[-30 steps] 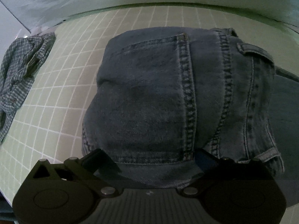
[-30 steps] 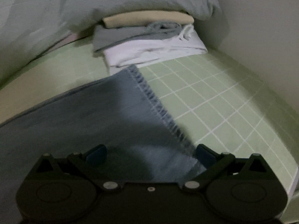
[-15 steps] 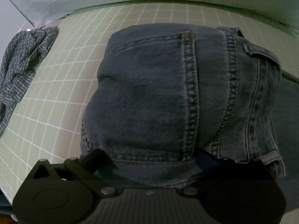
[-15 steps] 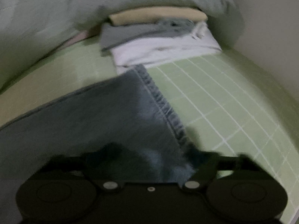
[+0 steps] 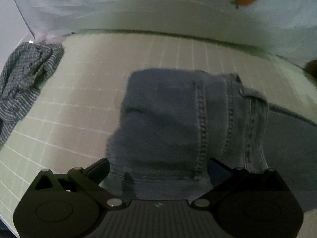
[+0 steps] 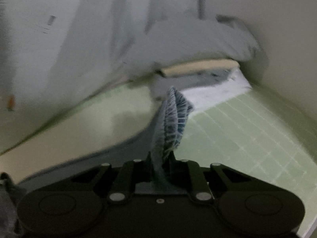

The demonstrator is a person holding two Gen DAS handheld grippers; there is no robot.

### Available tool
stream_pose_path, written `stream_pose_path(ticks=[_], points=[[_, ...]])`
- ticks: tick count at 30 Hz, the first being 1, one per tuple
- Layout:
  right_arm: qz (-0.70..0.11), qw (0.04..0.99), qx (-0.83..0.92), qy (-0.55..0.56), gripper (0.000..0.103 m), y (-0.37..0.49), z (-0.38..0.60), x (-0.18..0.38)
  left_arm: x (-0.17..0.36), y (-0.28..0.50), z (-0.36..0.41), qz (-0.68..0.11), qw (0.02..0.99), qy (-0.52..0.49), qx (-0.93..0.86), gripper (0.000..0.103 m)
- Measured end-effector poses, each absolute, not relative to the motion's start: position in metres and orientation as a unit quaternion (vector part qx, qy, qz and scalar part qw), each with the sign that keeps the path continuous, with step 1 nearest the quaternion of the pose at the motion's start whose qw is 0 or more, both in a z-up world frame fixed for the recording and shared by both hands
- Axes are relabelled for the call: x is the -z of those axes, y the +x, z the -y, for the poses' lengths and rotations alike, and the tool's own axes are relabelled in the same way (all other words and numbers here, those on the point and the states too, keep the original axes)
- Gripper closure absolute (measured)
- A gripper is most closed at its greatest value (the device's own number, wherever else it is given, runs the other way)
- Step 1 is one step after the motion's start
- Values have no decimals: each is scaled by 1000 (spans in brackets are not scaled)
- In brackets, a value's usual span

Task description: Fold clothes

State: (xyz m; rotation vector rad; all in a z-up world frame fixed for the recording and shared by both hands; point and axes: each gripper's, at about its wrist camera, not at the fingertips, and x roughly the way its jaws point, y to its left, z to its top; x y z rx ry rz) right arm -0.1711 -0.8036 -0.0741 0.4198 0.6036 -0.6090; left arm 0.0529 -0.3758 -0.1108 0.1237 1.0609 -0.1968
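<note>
Two garments share the green checked bed sheet (image 5: 83,91) in the left wrist view: a crumpled blue plaid shirt (image 5: 23,79) at the far left edge, well apart from the jeans (image 5: 178,123), which lie with the back pocket and waistband facing up just ahead of the left hand-held gripper (image 5: 158,170). Beyond the bed runs a pale printed fabric with a small orange carrot motif (image 5: 244,0). In the right wrist view a stack of folded clothes (image 6: 200,73), cream over grey over white, sits at the far end of the bed under a grey-green pillow (image 6: 198,41), right behind the raised denim. Compared with half a second ago, the left camera has pulled back and tilted up, so the jeans look smaller and more of the wall fabric shows; the right hand-held gripper (image 6: 161,158), whose fingers then stood apart over the flat trouser leg, has now closed. Its fingers pinch the stitched hem of the leg (image 6: 174,119), which stands up in a narrow fold between them, lifted off the sheet. The left hand-held gripper has its fingers spread wide on either side of the waistband, gripping nothing. Both views are motion-blurred.
</note>
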Motion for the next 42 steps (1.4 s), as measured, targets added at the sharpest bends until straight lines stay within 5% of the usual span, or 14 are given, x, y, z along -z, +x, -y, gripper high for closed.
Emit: stream_pose_path(ticks=[10,17,28,33,42], points=[[-277,908,238,207,90,-124,680,77,110,57,312,-499,854,99,111,0],[-355,895,173,210,85,-71,585,141,112,73,271,-500,852,116,107,0],[-318,896,201,236,62,-81,559,134,122,80,253,-509,845,117,113,0],[-291,882,281,240,60,-94,591,128,124,78,255,-510,843,123,118,0],[-387,864,244,211,59,-79,583,159,126,73,261,-514,840,125,124,0]])
